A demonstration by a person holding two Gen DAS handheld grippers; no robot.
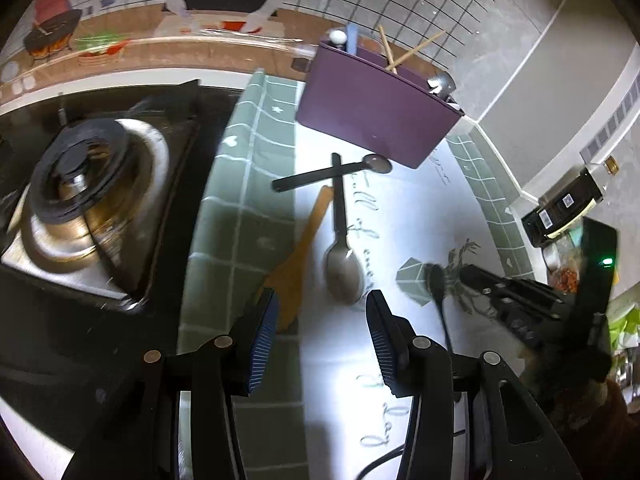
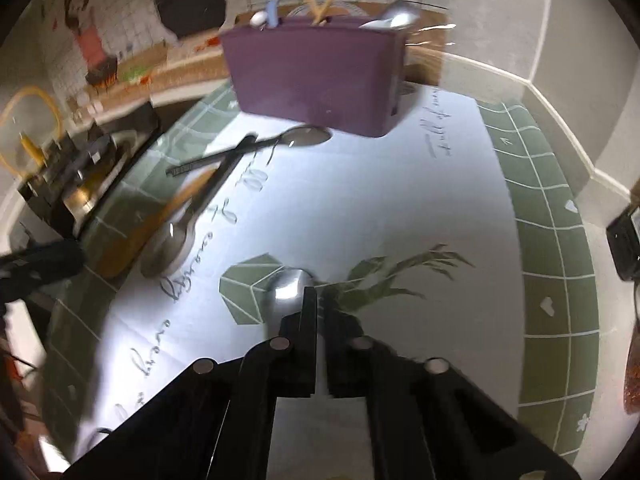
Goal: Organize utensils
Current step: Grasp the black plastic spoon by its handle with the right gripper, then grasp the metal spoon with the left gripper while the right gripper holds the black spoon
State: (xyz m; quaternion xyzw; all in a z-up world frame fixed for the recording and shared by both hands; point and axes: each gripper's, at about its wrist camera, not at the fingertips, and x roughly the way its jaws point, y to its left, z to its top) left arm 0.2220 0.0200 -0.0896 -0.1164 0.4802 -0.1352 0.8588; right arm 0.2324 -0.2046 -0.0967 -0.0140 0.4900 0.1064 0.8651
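On the desk mat, the right tongs are clamped on a spoon — its handle hidden between them. Left tongs hang wide and empty, just short of a second spoon; motion blur smears the purple holder behind

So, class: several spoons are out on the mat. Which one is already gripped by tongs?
The spoon over the leaf print, pinched in the shut right tongs. The large metal spoon and the black-handled spoon lie crossed on the mat, untouched.
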